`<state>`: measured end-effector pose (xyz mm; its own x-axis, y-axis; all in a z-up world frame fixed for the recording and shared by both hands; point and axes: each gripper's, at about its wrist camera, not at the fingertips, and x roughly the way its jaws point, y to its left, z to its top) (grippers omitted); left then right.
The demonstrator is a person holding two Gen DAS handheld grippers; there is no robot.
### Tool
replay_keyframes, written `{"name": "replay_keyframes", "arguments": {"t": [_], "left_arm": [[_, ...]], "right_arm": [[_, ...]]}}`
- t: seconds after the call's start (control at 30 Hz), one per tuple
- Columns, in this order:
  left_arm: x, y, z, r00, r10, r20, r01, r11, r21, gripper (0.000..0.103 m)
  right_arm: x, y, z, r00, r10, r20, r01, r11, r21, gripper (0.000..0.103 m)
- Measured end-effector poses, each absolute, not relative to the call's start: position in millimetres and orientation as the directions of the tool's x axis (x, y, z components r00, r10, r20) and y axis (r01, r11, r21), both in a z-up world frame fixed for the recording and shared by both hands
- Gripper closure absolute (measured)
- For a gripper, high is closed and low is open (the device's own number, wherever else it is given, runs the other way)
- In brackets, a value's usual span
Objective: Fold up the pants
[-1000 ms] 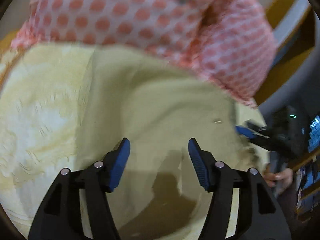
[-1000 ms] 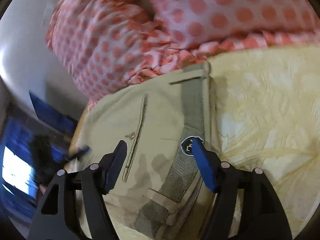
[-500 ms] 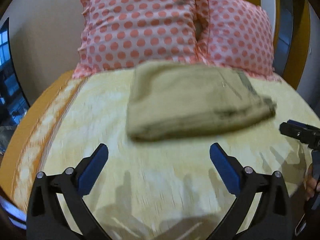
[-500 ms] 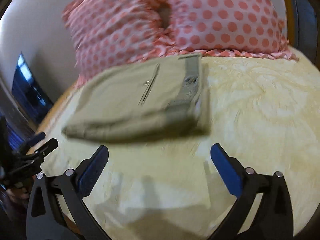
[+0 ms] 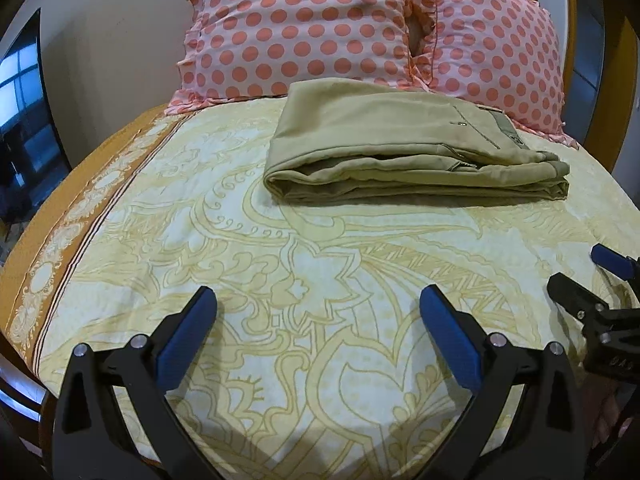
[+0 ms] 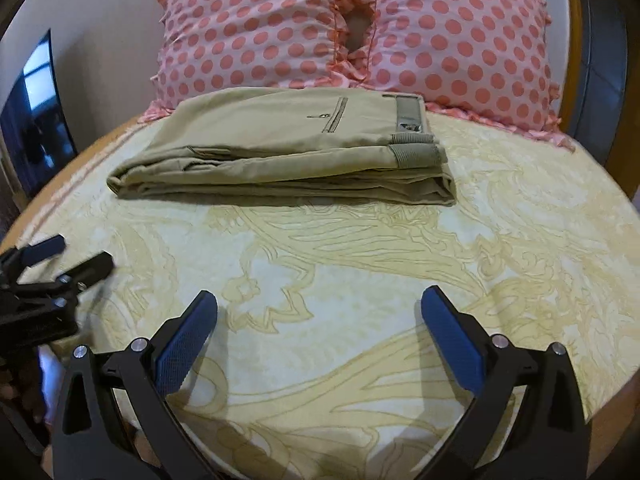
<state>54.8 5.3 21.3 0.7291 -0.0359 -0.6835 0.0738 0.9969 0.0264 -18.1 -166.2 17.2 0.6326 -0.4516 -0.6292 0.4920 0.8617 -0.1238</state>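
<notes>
Yellow bedspread (image 5: 320, 280) under folded pants (image 5: 400, 152); both grippers agape

pants (image 5: 400, 148): 1 | pillows (image 5: 304, 28): 2 | grippers (image 5: 316, 320): 2 | bedsheet (image 5: 280, 280): 1

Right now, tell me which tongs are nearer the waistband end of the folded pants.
Right. The right tongs face the waistband almost straight ahead; the left tongs sit further left, opposite the other end of the pants.
</notes>
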Motion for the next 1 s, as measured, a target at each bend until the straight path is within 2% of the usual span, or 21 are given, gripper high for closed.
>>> {"name": "replay_keyframes", "arguments": {"t": [0.13,1.0], "left_arm": [[50.0,5.6,20.4,0.746,-0.033,-0.665,0.068,0.997,0.026,0.002],[48.1,5.7,18.9,0.763,-0.036,-0.645,0.071,0.997,0.028,0.002]], "right_arm": [[-26.6,-162.3,13.2,0.657,-0.474,-0.586,0.508,0.853,-0.12,0.001],[-26.4,-162.5,13.3,0.656,-0.475,-0.586,0.509,0.852,-0.121,0.001]]}}
